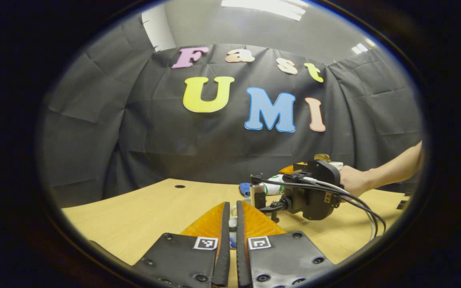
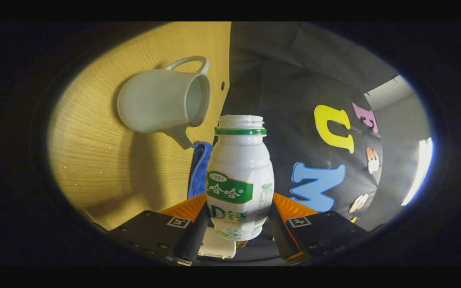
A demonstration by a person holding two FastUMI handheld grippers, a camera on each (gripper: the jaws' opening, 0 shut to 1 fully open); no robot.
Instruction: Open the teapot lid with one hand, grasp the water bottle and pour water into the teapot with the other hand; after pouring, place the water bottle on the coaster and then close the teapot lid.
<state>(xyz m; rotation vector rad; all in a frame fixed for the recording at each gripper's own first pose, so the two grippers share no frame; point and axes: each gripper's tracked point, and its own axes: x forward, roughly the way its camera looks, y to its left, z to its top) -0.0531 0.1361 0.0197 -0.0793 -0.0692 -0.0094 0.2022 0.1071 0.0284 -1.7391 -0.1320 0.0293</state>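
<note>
White plastic water bottle [image 2: 240, 180], uncapped, is pinched in the right tool [image 2: 236, 230] and tipped sideways, its mouth pointing just beside the lidless teapot [image 2: 162, 100] on the worktop [image 2: 94, 160]. Left tool [image 1: 233, 228] is pinched on something small and pale.

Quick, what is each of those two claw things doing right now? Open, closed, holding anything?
Left gripper: nearly closed on something small and white, probably the teapot lid.
Right gripper: closed on the uncapped water bottle, tipped sideways near the open teapot.

Water bottle [image 2: 239, 180] base behind fingers [image 2: 192, 240]
</note>
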